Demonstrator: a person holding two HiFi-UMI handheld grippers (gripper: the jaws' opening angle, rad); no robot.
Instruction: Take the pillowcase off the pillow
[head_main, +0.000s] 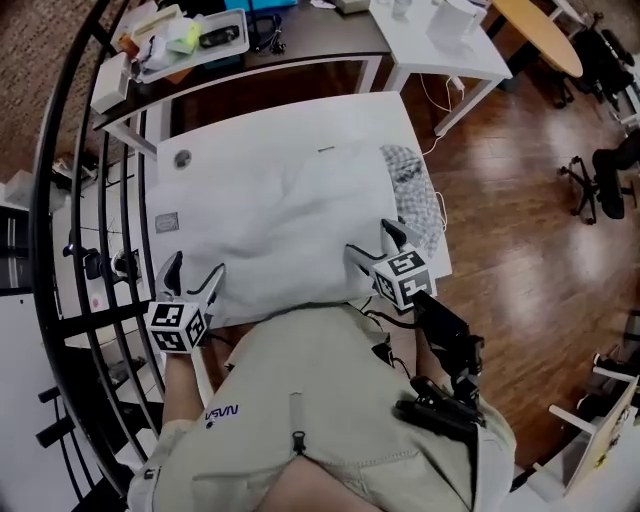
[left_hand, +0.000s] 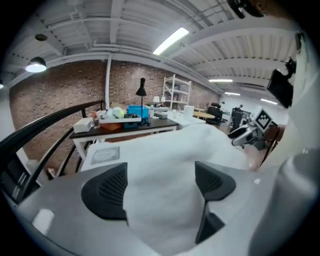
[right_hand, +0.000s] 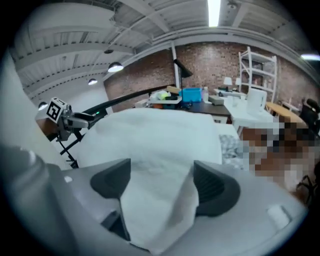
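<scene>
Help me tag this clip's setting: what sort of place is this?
Probably a loft-style office or workshop, not a bedroom: exposed brick wall, office chairs, cluttered work desk.

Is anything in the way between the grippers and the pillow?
No, nothing visible is. The left gripper and the right gripper are both open at the near edge of the pillow, and the pillow is already between their jaws.

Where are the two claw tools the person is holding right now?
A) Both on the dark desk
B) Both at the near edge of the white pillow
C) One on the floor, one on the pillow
B: the left gripper and the right gripper both sit at the near edge of the pillow, fingers spread with white fabric between them.
</scene>
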